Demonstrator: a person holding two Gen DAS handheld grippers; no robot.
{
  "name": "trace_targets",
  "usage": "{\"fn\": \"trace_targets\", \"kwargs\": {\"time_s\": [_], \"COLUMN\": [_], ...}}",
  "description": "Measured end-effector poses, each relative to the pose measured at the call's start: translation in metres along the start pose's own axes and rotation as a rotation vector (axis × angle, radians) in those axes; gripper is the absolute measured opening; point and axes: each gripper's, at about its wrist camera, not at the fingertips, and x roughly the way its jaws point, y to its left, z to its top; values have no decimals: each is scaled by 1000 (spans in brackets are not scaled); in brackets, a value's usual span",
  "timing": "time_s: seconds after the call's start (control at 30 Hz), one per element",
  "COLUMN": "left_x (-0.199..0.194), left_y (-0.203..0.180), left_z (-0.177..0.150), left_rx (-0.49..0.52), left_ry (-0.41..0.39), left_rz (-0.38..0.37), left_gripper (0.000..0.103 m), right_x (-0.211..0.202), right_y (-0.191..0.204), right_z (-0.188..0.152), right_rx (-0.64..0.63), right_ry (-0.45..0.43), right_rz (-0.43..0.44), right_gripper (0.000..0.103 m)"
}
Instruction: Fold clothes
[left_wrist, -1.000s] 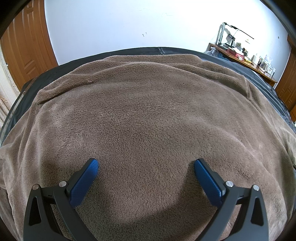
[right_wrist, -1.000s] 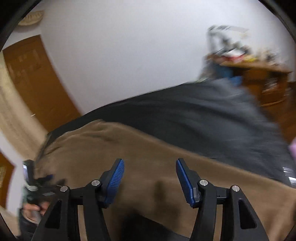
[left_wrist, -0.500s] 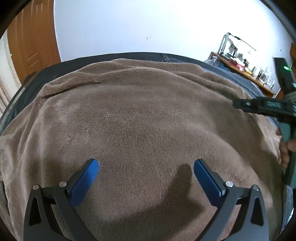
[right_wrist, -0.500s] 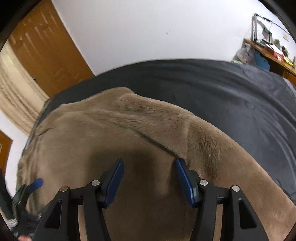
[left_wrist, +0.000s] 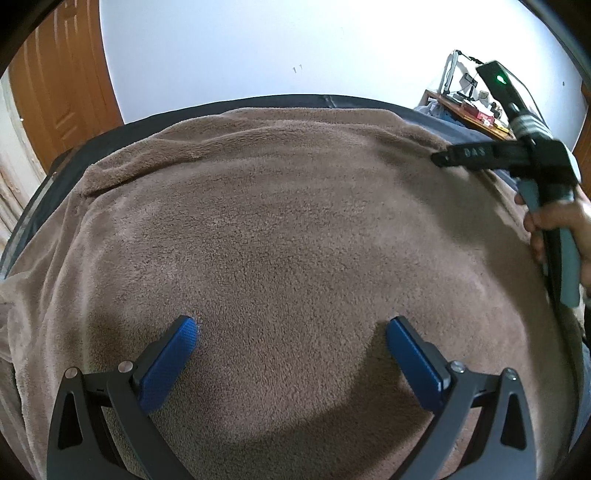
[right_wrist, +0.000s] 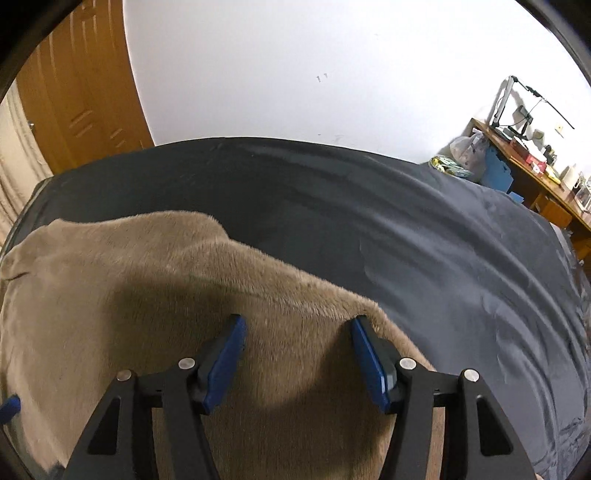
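Note:
A brown fleece garment (left_wrist: 288, 206) lies spread flat over a dark bed sheet (right_wrist: 424, 229). My left gripper (left_wrist: 291, 332) hovers low over the garment's near middle, jaws wide open and nothing between them. In the right wrist view the same fleece (right_wrist: 147, 295) fills the left half. My right gripper (right_wrist: 297, 332) stands open over the fleece's right edge, the right finger (right_wrist: 369, 354) at the hem where the sheet begins. Seen from the left wrist, the right gripper (left_wrist: 441, 158) reaches in from the right, held by a hand (left_wrist: 554, 221).
A wooden door (right_wrist: 74, 92) stands at the back left beside a white wall. A cluttered wooden desk (right_wrist: 532, 170) and a plastic bag (right_wrist: 467, 147) sit at the far right. Bare dark sheet stretches to the right of the fleece.
The right gripper swung in from the right and sank to the fleece's right edge, coming into the left wrist view. The left gripper stayed put, still open.

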Motion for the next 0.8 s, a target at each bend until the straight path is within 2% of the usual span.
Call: {"fn": "trace_targets", "kwargs": {"time_s": [0.3, 0.4, 0.67, 0.8], "left_x": [5, 7, 7, 7], "left_y": [-4, -3, -2, -4], "left_z": [3, 4, 5, 5], "left_rx": [16, 20, 24, 23], "left_ry": [0, -1, -1, -1], "left_rz": [-1, -10, -12, -11], "left_gripper": [103, 103, 103, 103], "right_x": [14, 3, -84, -126], "right_y": [9, 4, -27, -61], "right_z": [9, 0, -49, -92], "right_rx": [-41, -39, -64, -23], "right_ry": [-31, -36, -128, -152], "right_rz": [-7, 35, 80, 96], "right_gripper": [65, 65, 65, 67]}}
